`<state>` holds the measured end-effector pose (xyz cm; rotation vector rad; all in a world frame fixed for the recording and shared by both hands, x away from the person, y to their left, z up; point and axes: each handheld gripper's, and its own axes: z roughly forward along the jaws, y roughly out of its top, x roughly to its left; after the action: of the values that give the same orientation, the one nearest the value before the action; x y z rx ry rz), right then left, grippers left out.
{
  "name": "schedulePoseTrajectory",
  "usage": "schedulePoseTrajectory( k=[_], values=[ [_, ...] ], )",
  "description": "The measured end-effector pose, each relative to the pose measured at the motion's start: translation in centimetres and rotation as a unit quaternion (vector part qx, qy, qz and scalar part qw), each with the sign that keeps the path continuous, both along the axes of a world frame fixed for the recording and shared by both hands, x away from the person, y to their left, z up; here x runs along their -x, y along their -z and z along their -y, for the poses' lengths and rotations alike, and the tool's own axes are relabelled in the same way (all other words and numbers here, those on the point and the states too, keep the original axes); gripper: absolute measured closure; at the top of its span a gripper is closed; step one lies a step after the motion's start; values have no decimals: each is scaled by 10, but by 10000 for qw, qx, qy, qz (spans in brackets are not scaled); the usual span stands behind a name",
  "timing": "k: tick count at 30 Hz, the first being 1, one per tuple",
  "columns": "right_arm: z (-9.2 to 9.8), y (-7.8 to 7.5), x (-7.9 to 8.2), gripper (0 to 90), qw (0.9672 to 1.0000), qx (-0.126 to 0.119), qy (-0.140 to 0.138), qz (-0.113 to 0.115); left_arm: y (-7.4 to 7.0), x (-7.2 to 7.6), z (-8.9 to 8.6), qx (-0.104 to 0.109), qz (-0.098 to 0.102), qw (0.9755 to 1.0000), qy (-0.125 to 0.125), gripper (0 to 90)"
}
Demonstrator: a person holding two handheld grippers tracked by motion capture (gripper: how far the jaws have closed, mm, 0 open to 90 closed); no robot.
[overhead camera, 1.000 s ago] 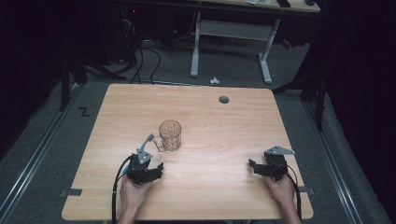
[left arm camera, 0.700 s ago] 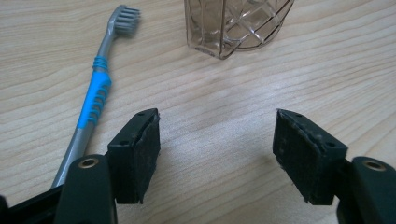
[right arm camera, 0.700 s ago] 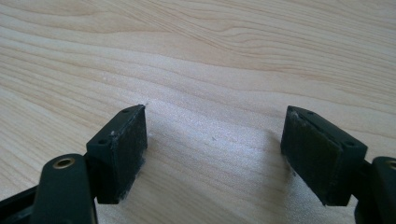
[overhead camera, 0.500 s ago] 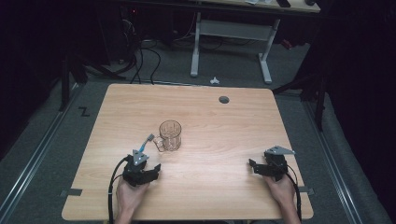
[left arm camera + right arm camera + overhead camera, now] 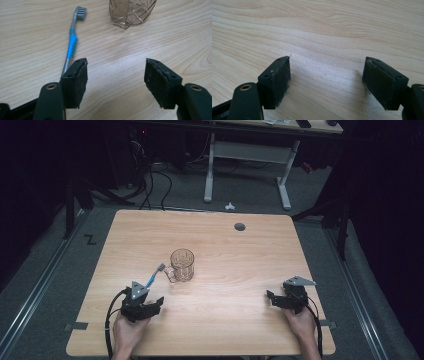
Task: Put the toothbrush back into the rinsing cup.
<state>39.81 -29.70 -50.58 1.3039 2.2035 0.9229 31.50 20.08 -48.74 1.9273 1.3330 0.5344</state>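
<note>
Your worktop (image 5: 225, 265) is the biggest thing here, a pale wood slab with a small dark round hole (image 5: 240, 226) near its far edge, well beyond both claws. Behind it the room is dark; a white-legged desk (image 5: 247, 155) and some cables on the floor can just be made out.

Your left claw (image 5: 150, 306) sits low near the worktop's near edge, its jaws spread wide with nothing between them; your left hand (image 5: 127, 332) is cut off by the bottom of the high view. Your right claw (image 5: 274, 299) rests near the near right corner, jaws likewise wide apart over bare wood, well away from everything else.

Ahead of the left claw and slightly to its right stands a clear patterned glass mug (image 5: 182, 265), upright, its handle toward the left claw's side. In the left gripper view the mug (image 5: 131, 12) is cut off at the top, so you see its base and lower wall alone.

Smallest is the toothbrush (image 5: 72, 41), grey with a blue grip, lying flat on the wood. Its bristled head points away from the left claw, toward the mug, near it but apart. Its handle end runs down behind the claw's left jaw and is hidden there; you cannot tell whether it touches the jaw.
</note>
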Motion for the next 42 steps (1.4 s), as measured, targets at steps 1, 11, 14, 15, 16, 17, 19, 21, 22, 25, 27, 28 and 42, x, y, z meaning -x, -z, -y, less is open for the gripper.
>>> schedulePoseTrajectory(
  k=[1,11,14,15,16,17,19,21,22,25,27,28,42],
  values=[
    [0,0,0,227,10000,0,1,-1,-1,0,-1,23,-18,10000,19,360],
    [0,0,0,226,10000,-2,3,-3,-6,5,-7,22,-108,9999,77,389],
    [0,0,0,225,10000,0,1,-1,-9,5,-9,19,-90,9999,93,388],
    [0,0,0,225,10000,3,-2,0,-10,4,-10,38,-84,9999,96,387],
    [0,0,0,225,10000,3,-2,0,-11,4,-10,85,-118,9998,106,387],
    [0,0,0,225,10000,4,-2,1,-12,3,-12,114,-137,9998,127,385],
    [0,0,0,225,10000,4,0,0,-14,2,-14,126,-157,9997,116,382],
    [0,0,0,225,10000,5,-1,1,-16,2,-17,78,-190,9997,105,382],
    [0,0,0,225,10000,4,0,0,-16,2,-18,62,-190,9998,94,382],
    [0,0,0,225,10000,1,1,-6,-18,2,-23,5,-157,9999,53,382],
    [0,0,0,225,10000,1,1,-6,-19,1,-26,-19,-156,9999,33,385],
    [0,0,0,225,10000,1,1,-6,-19,1,-27,-41,-180,9998,31,385],
    [0,0,0,225,10000,2,1,-6,-24,-16,-47,-146,-490,9987,-86,436]
  ],
)
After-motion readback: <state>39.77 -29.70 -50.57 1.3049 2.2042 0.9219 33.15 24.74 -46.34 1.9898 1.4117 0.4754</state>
